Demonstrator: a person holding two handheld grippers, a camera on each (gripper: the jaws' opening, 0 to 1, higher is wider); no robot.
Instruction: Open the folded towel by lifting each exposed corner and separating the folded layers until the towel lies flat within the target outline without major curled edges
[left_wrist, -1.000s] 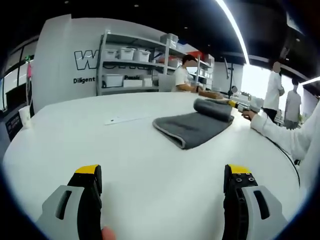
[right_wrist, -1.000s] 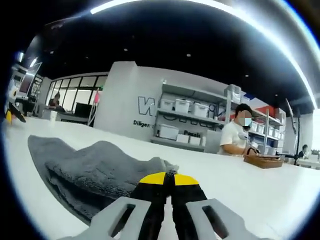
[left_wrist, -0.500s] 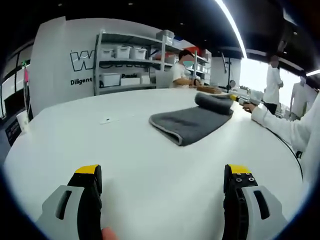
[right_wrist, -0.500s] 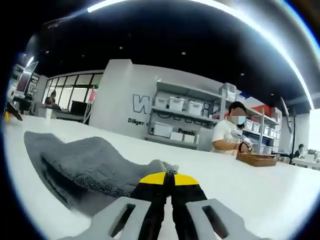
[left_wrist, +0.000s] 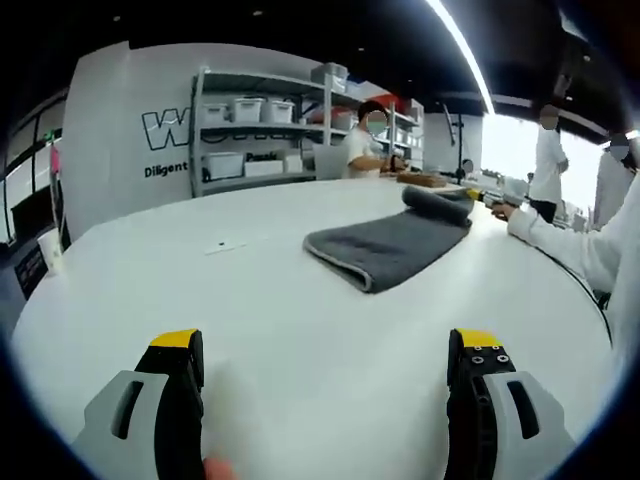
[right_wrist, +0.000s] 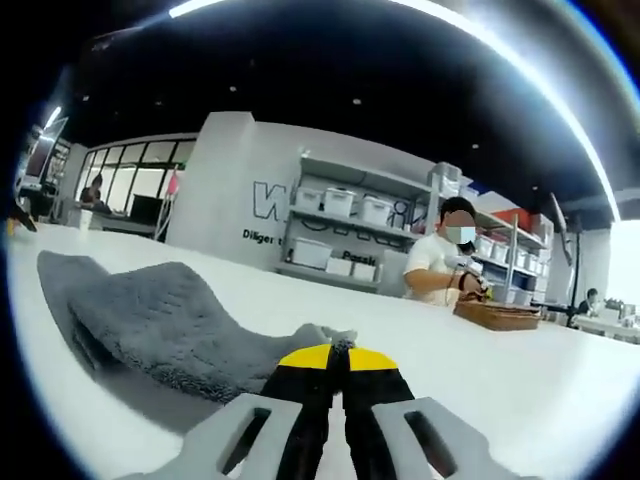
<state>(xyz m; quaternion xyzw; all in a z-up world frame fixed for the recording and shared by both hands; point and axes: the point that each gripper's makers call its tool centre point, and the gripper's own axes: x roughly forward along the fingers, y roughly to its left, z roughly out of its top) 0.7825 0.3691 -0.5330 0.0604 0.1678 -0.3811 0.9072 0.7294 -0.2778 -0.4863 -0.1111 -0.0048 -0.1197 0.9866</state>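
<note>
- Left gripper view: left hand-held gripper (left_wrist: 325, 370) released, jaws wide apart, nothing between them, hovering over bare white counter (left_wrist: 250, 320).
- Grey towel (left_wrist: 385, 248) lies well ahead, right of centre on the counter, well apart from this gripper. Near end shows a rounded fold, so at least two layers are stacked. Far end is raised in a roll or hump where the right hand-held gripper (left_wrist: 470, 196) meets it; a white sleeve (left_wrist: 565, 255) reaches in from the right.
- No target outline legible on the counter from here.
- Right gripper view: right hand-held gripper (right_wrist: 338, 358) clenched on a towel corner; grey pile bunches just above the yellow tips. The lifted layer drapes off to the left, down to the counter (right_wrist: 520, 390).
- Judgement: early in the task. One corner is grasped and one layer partly raised; the rest is folded. Remaining: peel this layer over, separate the lower fold, flatten the edges.
</note>
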